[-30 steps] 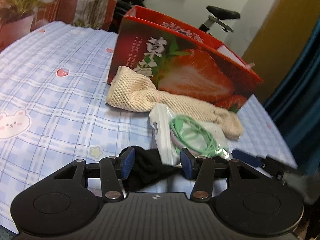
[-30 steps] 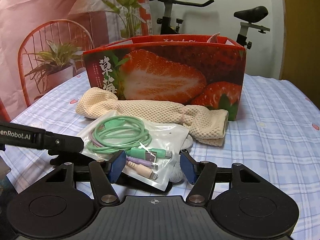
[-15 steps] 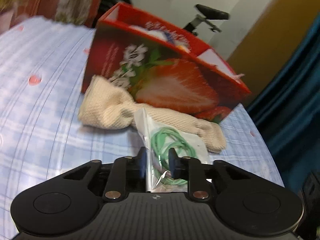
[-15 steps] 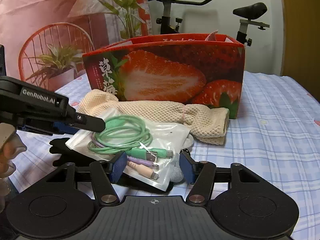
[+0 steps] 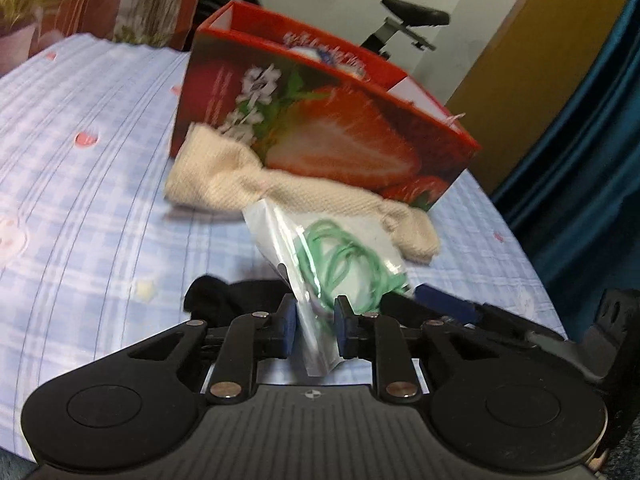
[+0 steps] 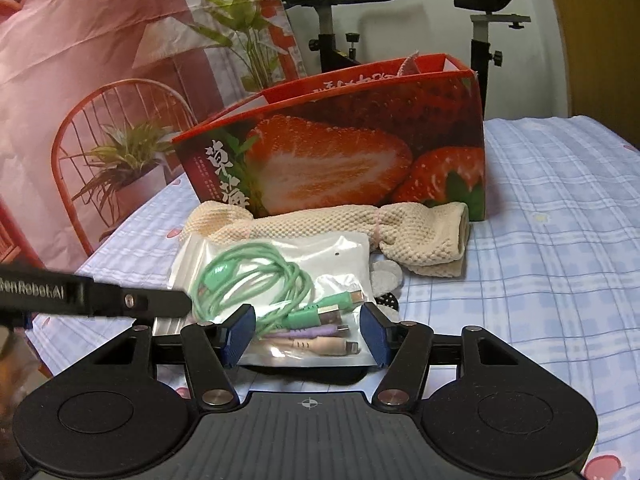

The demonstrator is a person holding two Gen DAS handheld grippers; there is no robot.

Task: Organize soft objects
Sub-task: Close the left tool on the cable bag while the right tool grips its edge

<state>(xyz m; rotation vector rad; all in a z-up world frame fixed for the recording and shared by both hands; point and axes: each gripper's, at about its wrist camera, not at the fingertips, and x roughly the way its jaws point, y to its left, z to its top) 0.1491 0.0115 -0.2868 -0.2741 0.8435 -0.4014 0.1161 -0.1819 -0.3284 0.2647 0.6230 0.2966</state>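
My left gripper [image 5: 314, 320] is shut on the near edge of a clear bag of coiled green cables [image 5: 344, 256], holding that edge tilted up off the bed. In the right wrist view the same bag [image 6: 280, 276] lies between the fingers of my open right gripper [image 6: 307, 334], whose pads do not visibly press it. A left finger [image 6: 160, 304] reaches in from the left. A cream knitted sock [image 6: 420, 232] lies along the front of the red strawberry box [image 6: 340, 152]. A black sock [image 5: 224, 300] lies under the left fingers.
The blue checked bedsheet [image 5: 80, 200] spreads wide to the left. A grey soft piece [image 6: 386, 280] peeks from under the bag. An exercise bike [image 6: 488, 8] and a printed plant backdrop [image 6: 120, 80] stand behind the box; a blue curtain [image 5: 592, 160] hangs at right.
The left jaws closed from wide apart onto the bag's edge, and the bag now stands tilted up instead of lying flat. The right gripper stayed put, rolling slightly.
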